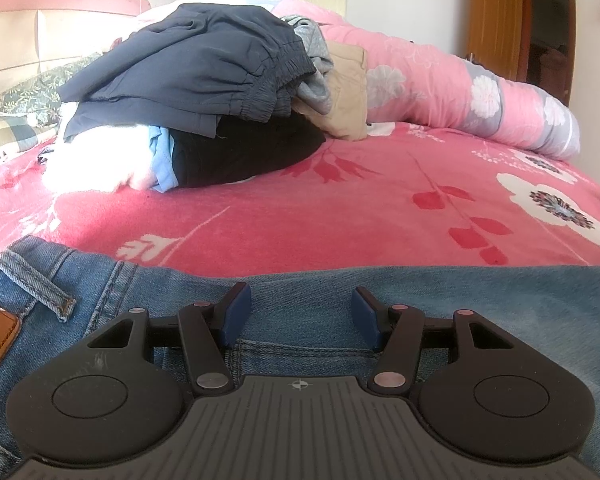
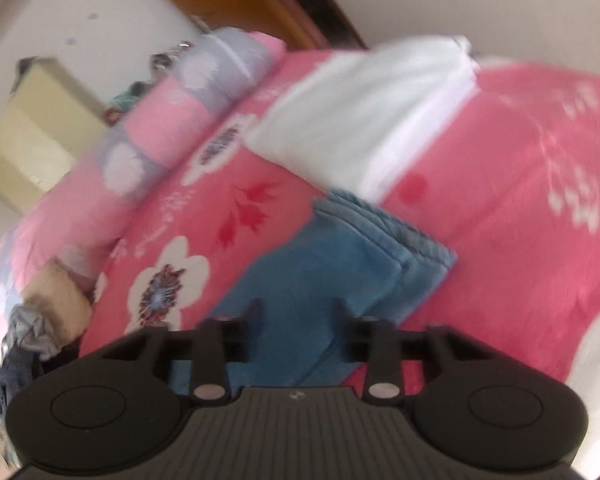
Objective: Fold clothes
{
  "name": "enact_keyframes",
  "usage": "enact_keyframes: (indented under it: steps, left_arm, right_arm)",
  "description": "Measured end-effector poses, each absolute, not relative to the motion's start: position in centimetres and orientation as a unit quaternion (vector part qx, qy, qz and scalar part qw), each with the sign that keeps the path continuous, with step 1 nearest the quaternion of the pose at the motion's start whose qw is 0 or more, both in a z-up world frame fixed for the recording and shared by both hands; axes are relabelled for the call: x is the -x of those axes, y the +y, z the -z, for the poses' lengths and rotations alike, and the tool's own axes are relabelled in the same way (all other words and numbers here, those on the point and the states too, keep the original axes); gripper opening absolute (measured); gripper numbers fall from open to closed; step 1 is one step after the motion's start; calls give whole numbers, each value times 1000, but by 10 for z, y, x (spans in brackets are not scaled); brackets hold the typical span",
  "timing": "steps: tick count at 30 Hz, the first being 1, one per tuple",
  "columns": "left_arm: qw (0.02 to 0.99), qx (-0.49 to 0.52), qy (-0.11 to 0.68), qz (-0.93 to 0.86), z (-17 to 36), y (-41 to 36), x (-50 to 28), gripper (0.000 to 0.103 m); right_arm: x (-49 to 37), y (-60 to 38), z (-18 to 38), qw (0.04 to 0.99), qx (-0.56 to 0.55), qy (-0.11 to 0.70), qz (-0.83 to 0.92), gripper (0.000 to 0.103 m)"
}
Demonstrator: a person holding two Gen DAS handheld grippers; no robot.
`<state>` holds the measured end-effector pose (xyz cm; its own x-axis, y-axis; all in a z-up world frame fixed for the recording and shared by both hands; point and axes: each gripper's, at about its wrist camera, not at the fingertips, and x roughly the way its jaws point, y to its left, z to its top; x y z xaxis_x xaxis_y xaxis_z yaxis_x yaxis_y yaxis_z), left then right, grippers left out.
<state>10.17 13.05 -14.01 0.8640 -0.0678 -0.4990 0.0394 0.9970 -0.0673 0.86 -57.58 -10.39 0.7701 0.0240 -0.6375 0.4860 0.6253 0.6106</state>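
Blue jeans [image 1: 132, 292] lie flat on the pink flowered bedsheet [image 1: 340, 208], waistband, belt loop and leather patch at the lower left. My left gripper [image 1: 300, 314] hovers low over the waistband, its blue-padded fingers [image 1: 236, 312] apart and nothing pinched between them. The right wrist view is blurred. There the folded leg end of the jeans [image 2: 340, 264] lies on the sheet, with layered hems at its far corner. My right gripper [image 2: 297, 314] stands over that denim with its jaws apart; the cloth shows behind the gap and is not clamped.
A heap of unfolded clothes [image 1: 192, 68], navy, black, white, grey and khaki, lies mid-bed. A rolled pink quilt [image 1: 460, 92] runs along the far side. A folded white garment [image 2: 360, 112] rests beyond the jeans' leg end. Pillows [image 1: 12, 132] at left, a wooden door [image 1: 496, 20] behind.
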Motion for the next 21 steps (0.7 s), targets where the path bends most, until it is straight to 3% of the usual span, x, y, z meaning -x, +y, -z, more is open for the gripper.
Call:
enact_keyframes:
  steps: [5,17,21]
  left_arm:
    - [965,28,259,28,140,131,-102,56]
    - [965,31,258,29,140,131,-102,56]
    - [965,32,257,29,140,131,-101,56]
  right_arm:
    - [-12,-598,132,794,-498,317,143,42]
    - [-24,-616,162,736,-569,322,176,45]
    - [-22,-613,163,744,-565,308,179,29]
